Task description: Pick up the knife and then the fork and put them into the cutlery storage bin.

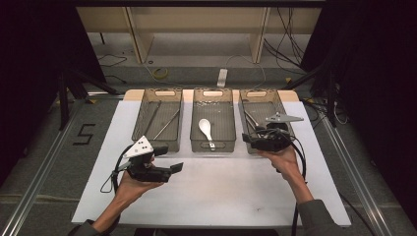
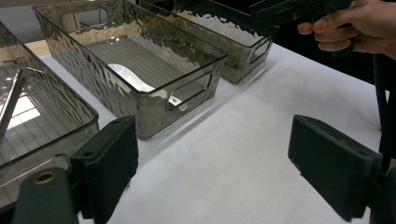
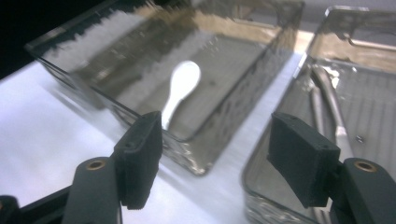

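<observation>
**Three trays on white tabletop**

White tabletop carries three clear trays: the middle tray holds a white spoon, the right tray metal utensils. Right tool, jaws spread and empty, hovers over the right tray's near edge. Left tool gapes empty.

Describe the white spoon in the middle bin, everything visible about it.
The white spoon looks like glossy ceramic or plastic: a broad oval bowl and a short, thick handle. It lies flat on the ribbed floor of the middle clear, wavy-walled plastic bin, bowl toward the far end, handle pointing to the near wall. It is alone in that bin, and only the bin floor touches it. In the right gripper view it shows through the bin wall.
</observation>
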